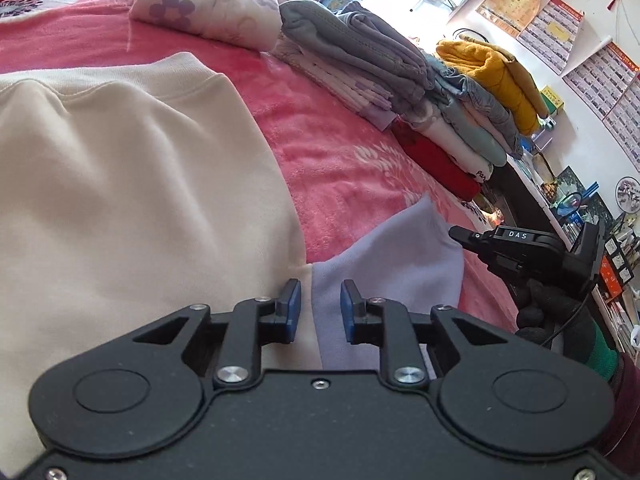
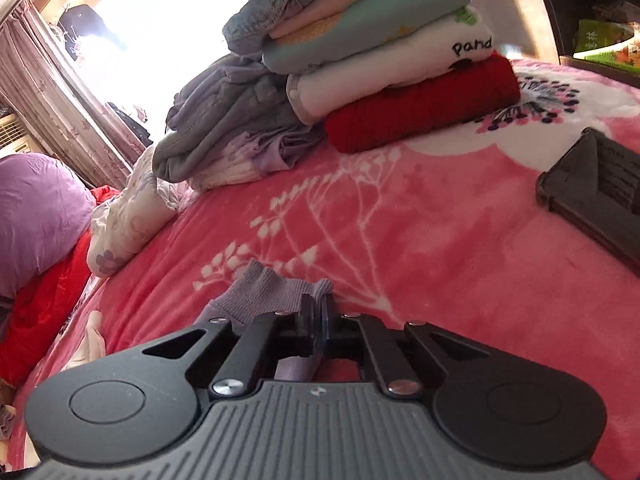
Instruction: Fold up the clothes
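A cream sweatshirt [image 1: 120, 184] with a lilac sleeve [image 1: 384, 256] lies flat on the pink blanket [image 1: 344, 168]. My left gripper [image 1: 320, 300] is open, its blue pads either side of the seam where the sleeve joins the cream body. My right gripper [image 2: 319, 312] is shut on the ribbed lilac cuff [image 2: 268, 292] at the sleeve's end. The right gripper also shows in the left wrist view [image 1: 460, 236], at the sleeve's far edge.
Stacks of folded clothes [image 1: 452, 120] stand at the far side of the bed, also in the right wrist view [image 2: 400, 80]. A floral white garment [image 1: 208, 8] lies beyond. A dark flat object [image 2: 596, 192] lies on the blanket [image 2: 400, 220] to the right.
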Demonstrator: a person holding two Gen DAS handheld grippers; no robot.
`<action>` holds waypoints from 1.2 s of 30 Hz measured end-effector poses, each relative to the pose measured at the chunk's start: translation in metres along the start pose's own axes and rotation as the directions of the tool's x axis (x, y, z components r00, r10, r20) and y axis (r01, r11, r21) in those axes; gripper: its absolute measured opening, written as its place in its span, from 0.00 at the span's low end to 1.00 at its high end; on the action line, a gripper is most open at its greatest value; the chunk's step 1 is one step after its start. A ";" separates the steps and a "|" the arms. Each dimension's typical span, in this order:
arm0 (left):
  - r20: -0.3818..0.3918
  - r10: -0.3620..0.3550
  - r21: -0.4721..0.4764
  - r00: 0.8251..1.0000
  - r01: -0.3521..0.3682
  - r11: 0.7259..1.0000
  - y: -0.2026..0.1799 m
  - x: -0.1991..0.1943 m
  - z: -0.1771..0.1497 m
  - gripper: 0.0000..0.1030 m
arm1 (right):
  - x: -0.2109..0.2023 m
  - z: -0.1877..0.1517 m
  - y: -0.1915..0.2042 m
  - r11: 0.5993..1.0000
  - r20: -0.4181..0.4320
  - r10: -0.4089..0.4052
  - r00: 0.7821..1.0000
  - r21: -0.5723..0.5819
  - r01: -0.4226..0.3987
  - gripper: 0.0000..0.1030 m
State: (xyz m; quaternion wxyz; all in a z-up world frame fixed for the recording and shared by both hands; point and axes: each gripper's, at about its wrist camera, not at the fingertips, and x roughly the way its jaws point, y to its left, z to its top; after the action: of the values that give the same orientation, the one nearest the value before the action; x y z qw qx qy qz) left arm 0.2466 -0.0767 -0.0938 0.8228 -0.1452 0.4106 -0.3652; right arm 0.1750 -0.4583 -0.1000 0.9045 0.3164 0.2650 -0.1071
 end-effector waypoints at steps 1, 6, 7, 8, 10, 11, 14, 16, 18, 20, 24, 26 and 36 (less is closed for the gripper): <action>-0.010 0.000 0.026 1.000 0.000 1.000 -0.003 -0.001 -0.001 0.29 | -0.004 0.000 -0.004 1.000 -0.003 -0.003 1.000 0.016 0.003 0.05; 0.041 0.049 0.045 0.998 -0.051 0.998 -0.003 -0.030 0.005 0.34 | -0.003 0.002 -0.008 0.998 0.005 -0.060 0.998 0.019 0.060 0.25; 0.063 0.071 0.017 0.995 -0.072 0.997 0.005 -0.040 0.007 0.34 | -0.008 0.003 -0.002 0.997 0.041 -0.077 0.996 -0.015 0.078 0.31; 0.084 0.094 -0.012 0.992 -0.093 0.996 0.013 -0.051 0.007 0.34 | -0.013 0.003 0.006 0.994 0.078 -0.088 0.993 -0.061 0.093 0.32; 0.124 0.141 -0.069 0.982 -0.133 0.989 0.028 -0.072 0.009 0.34 | -0.025 -0.002 0.031 0.980 0.128 -0.056 0.990 -0.181 0.078 0.32; 0.127 0.165 -0.090 0.978 -0.154 0.984 0.035 -0.080 0.008 0.34 | -0.028 -0.007 0.046 0.969 0.124 -0.005 0.992 -0.246 0.036 0.31; 0.122 0.198 -0.116 0.973 -0.184 0.976 0.044 -0.093 0.001 0.34 | -0.028 -0.030 0.091 0.899 0.034 0.134 0.990 -0.425 -0.107 0.29; 0.129 0.183 -0.086 0.975 -0.173 0.981 0.038 -0.094 -0.001 0.34 | -0.024 -0.044 0.110 0.863 -0.014 0.153 0.988 -0.485 -0.141 0.24; 0.137 0.135 -0.034 0.981 -0.132 0.991 0.025 -0.090 -0.003 0.34 | -0.026 -0.046 0.112 0.869 0.039 0.082 0.996 -0.491 -0.052 0.25; 0.112 0.056 0.051 0.992 -0.062 0.997 0.001 -0.074 -0.009 0.34 | -0.031 -0.024 0.083 0.939 0.116 0.026 0.993 -0.344 0.016 0.30; -0.044 0.008 0.308 0.999 0.006 0.951 -0.059 -0.031 -0.042 0.34 | -0.020 0.003 0.009 0.992 0.081 -0.105 0.991 -0.055 0.109 0.55; -0.100 0.029 0.425 0.995 0.016 0.905 -0.078 -0.020 -0.062 0.34 | -0.010 0.004 -0.017 0.995 0.022 -0.075 0.997 0.074 0.073 0.54; -0.150 0.177 0.639 0.973 -0.042 0.768 -0.112 -0.004 -0.115 0.33 | 0.007 -0.004 -0.017 0.989 -0.031 0.095 0.995 0.112 -0.091 0.09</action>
State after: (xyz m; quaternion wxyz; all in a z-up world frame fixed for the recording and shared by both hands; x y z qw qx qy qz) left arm 0.1009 -0.1445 -0.1027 0.7977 0.2013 0.3530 -0.4455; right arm 0.1729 -0.4692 -0.1146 0.8846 0.3800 0.2601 -0.0734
